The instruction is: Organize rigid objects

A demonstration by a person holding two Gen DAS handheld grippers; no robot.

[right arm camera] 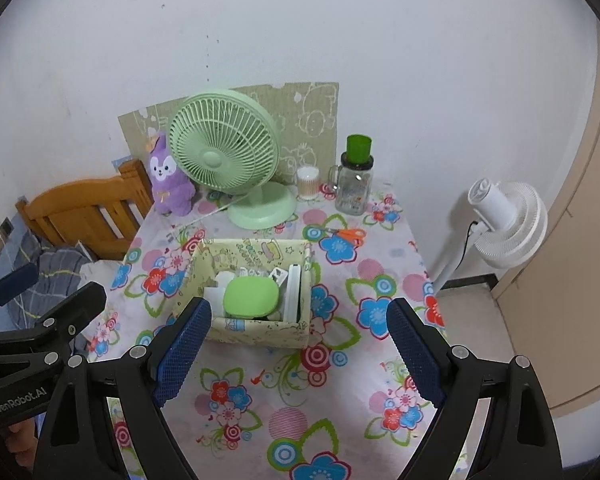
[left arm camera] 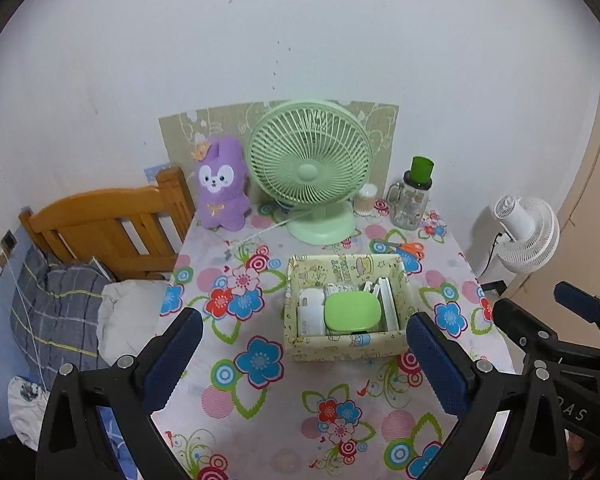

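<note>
Evidently both the left gripper (left arm camera: 304, 354) and right gripper (right arm camera: 298, 346) hung empty with jaws wide apart, the box (left arm camera: 342, 346) of small rigid items lying straight ahead between them on the flowered table (right arm camera: 300, 420), neither hand clearly nearer.

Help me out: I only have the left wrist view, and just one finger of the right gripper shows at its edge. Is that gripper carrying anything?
Observer: No. The right gripper is open and empty, held over the table in front of the patterned box.
Operator: What does the white fan by the wall stand on?
Observer: The white fan sits on a slanted white pole that reaches the floor beside the table.
Operator: Is any part of the person visible?
Observer: Only a bit of a hand, under the body of the left gripper in the lower left corner.
</note>
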